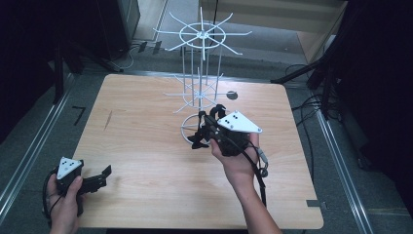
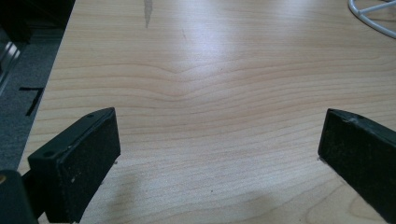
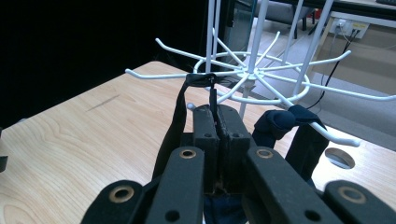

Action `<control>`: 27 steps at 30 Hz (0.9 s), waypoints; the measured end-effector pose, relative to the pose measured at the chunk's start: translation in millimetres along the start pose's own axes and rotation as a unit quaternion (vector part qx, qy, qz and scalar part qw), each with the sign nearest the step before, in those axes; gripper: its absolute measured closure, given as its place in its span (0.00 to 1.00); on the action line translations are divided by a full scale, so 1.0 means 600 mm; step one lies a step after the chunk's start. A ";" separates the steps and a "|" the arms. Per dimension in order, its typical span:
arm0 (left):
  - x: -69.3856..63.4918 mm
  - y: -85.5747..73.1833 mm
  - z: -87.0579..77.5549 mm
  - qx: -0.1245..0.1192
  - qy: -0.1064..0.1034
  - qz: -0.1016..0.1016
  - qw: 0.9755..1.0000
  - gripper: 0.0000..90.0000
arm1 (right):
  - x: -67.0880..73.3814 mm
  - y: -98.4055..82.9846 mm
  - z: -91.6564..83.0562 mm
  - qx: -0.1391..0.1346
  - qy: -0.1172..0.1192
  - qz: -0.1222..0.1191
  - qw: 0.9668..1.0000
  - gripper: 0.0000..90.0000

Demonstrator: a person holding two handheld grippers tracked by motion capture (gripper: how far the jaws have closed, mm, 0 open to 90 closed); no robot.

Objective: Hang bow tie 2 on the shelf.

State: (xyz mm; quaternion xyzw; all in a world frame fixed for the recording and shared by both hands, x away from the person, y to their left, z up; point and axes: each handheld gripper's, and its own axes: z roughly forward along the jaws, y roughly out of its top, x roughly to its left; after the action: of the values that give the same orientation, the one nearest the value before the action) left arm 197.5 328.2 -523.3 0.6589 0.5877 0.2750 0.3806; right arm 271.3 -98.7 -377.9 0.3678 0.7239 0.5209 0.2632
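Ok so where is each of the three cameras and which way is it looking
High view: above the person's side, looking forward and down on the wooden table, white wire hanging rack, both forearms, left gripper and right gripper.
Left gripper view: rides the left gripper, faces bare tabletop between its wide-apart jaws.
Right gripper view: rides the right gripper, faces the rack's lower arms; jaws clamp a dark strap.
Shared: all three show the rack, the left gripper view just its base ring.

Glossy white wire rack [image 1: 201, 73], dark cloth strap [image 3: 178, 116], matt wooden table [image 1: 146, 156]
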 end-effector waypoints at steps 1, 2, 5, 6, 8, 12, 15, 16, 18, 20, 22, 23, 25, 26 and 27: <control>0.000 0.000 0.000 0.000 0.000 0.000 1.000 0.00 | -0.001 0.000 0.001 0.000 0.000 0.001 1.000 0.98; 0.000 0.000 0.000 0.000 0.000 0.000 1.000 0.00 | -0.001 0.000 0.002 0.001 -0.001 0.001 1.000 0.98; 0.000 0.000 0.000 0.000 -0.001 0.000 1.000 0.00 | -0.004 0.001 0.006 0.003 -0.003 0.001 1.000 0.98; 0.000 0.000 0.000 0.000 -0.001 0.000 1.000 0.00 | -0.004 0.001 0.006 0.003 -0.003 0.001 1.000 0.98; 0.000 0.000 0.000 0.000 -0.001 0.000 1.000 0.00 | -0.006 0.001 0.009 0.005 -0.004 0.002 1.000 0.98; 0.000 0.000 0.000 0.001 -0.001 0.000 1.000 0.00 | -0.009 0.001 0.015 0.007 -0.007 0.003 1.000 0.98; 0.000 0.000 0.000 0.001 -0.001 0.000 1.000 0.00 | -0.013 0.003 0.019 0.010 -0.009 0.004 1.000 0.98; 0.000 0.000 0.000 0.001 -0.001 0.000 1.000 0.00 | -0.013 0.003 0.019 0.010 -0.009 0.004 1.000 0.98; 0.000 0.000 0.000 0.001 -0.001 0.000 1.000 0.00 | -0.014 0.004 0.021 0.010 -0.010 0.005 1.000 0.98; 0.000 0.000 0.000 0.000 -0.001 0.000 1.000 0.00 | -0.016 0.006 0.023 0.011 -0.012 0.004 1.000 0.98; 0.000 0.000 0.000 0.000 -0.001 0.001 1.000 0.00 | -0.017 0.007 0.025 0.012 -0.013 0.006 1.000 0.98; 0.000 0.000 0.000 0.000 -0.001 0.001 1.000 0.00 | -0.018 0.007 0.026 0.013 -0.013 0.007 1.000 0.98; 0.000 0.000 0.000 0.000 -0.002 0.001 1.000 0.00 | -0.018 0.006 0.027 0.013 -0.013 0.007 1.000 0.98; 0.000 0.000 0.000 0.001 -0.002 0.001 1.000 0.00 | -0.019 0.006 0.028 0.015 -0.014 0.008 1.000 0.98; -0.001 0.000 0.000 0.000 -0.001 0.001 1.000 0.00 | -0.020 0.005 0.031 0.017 -0.014 0.007 1.000 0.98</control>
State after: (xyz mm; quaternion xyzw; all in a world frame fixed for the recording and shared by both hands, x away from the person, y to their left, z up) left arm 197.6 327.9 -523.4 0.6600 0.5863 0.2747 0.3809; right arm 293.5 -97.2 -381.0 0.3846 0.7261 0.5055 0.2632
